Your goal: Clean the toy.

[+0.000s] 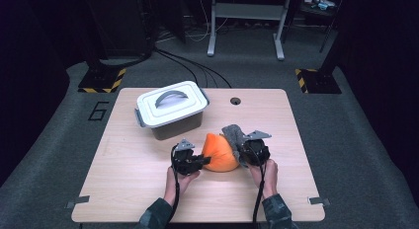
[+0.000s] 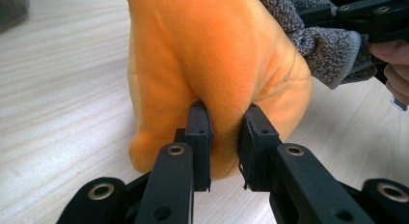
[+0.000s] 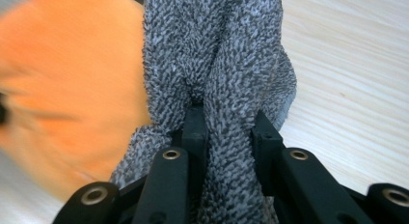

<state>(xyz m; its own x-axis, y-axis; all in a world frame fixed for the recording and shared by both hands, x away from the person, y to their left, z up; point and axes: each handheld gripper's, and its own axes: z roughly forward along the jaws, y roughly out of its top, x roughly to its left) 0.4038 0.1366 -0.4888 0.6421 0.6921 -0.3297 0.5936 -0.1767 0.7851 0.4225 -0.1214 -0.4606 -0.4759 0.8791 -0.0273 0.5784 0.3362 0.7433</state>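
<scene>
Pale wooden table (image 1: 148, 189) on grey carpet (image 1: 356, 155) in a dark room, left gripper (image 2: 224, 142) pinching orange cloth (image 2: 217, 55), right gripper (image 3: 226, 132) clamping grey cloth (image 3: 217, 50)

From high above the near edge we look forward and down over the whole counter (image 1: 148, 189), with the floor beyond. Riding on the left tool (image 2: 224, 151), we look along its jaws, very close to the orange cloth (image 2: 212, 60). Riding on the right tool (image 3: 226, 147), we sit equally close to the grey cloth (image 3: 212, 50). All three views share both cloths and the counter's wood.
</scene>
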